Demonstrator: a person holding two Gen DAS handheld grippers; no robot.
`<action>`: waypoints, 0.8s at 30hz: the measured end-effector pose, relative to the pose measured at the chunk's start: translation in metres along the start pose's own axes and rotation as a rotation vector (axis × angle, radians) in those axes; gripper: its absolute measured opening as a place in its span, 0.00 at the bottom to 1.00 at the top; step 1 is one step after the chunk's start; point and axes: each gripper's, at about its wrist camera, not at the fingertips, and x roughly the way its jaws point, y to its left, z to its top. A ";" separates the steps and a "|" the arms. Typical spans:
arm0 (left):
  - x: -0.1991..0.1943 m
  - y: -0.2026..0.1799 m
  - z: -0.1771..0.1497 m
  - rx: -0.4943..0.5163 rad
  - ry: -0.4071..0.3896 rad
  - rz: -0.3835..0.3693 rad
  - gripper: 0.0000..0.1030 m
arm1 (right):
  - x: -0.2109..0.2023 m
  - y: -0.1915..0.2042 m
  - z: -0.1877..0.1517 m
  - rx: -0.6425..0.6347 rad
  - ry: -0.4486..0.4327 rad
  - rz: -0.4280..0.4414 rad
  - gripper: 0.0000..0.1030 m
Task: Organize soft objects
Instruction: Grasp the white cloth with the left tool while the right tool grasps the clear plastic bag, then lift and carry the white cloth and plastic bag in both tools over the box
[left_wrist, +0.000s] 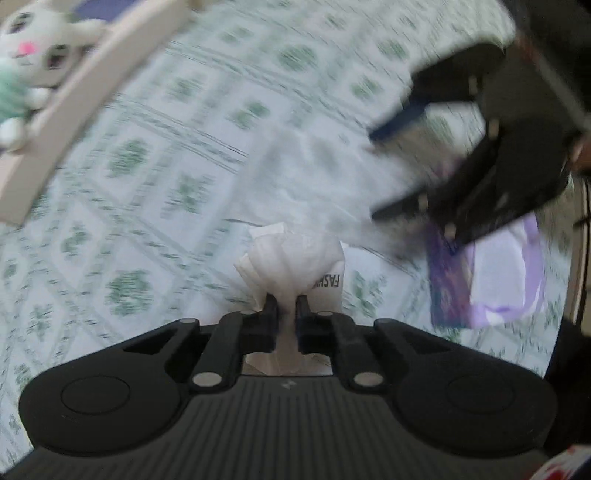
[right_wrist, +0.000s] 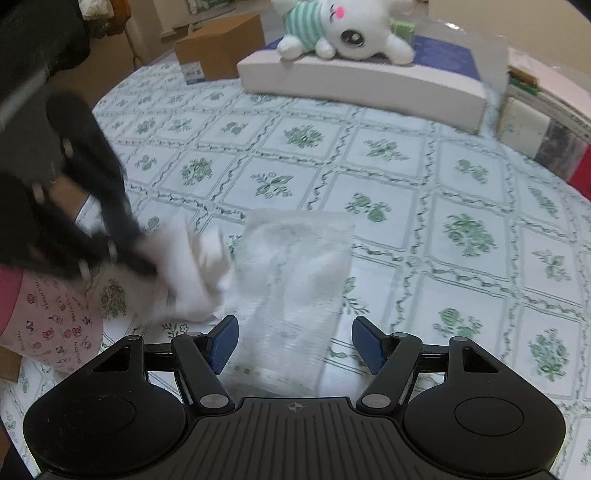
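Here, low in the left wrist view, the left tool (left_wrist: 286, 308) is clenched on a bunched white cloth (left_wrist: 291, 266) bearing a printed label, right above the green-patterned tablecloth (left_wrist: 147, 184). In the right wrist view the right tool (right_wrist: 293, 341) hangs released, blue pads apart, over a clear plastic packet (right_wrist: 295, 273) lying flat at centre frame; nothing touches its pads. Left of it the blurred left tool drags the cloth beside a pink patterned sleeve (right_wrist: 48, 314). A purple packet (left_wrist: 491, 280) lies right in the left view. Farther up, a white plush toy (right_wrist: 347, 33) rests on a white tray (right_wrist: 362, 85); a cardboard box (right_wrist: 221, 48) stands upper left.
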 end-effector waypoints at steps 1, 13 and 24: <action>-0.005 0.005 -0.001 -0.020 -0.017 0.011 0.08 | 0.005 0.001 0.002 -0.007 0.014 0.000 0.65; -0.055 0.013 -0.013 -0.190 -0.185 0.047 0.08 | -0.031 0.020 0.005 -0.016 -0.115 -0.089 0.00; -0.134 -0.058 -0.031 -0.255 -0.369 0.050 0.08 | -0.154 0.058 -0.023 0.098 -0.394 -0.109 0.00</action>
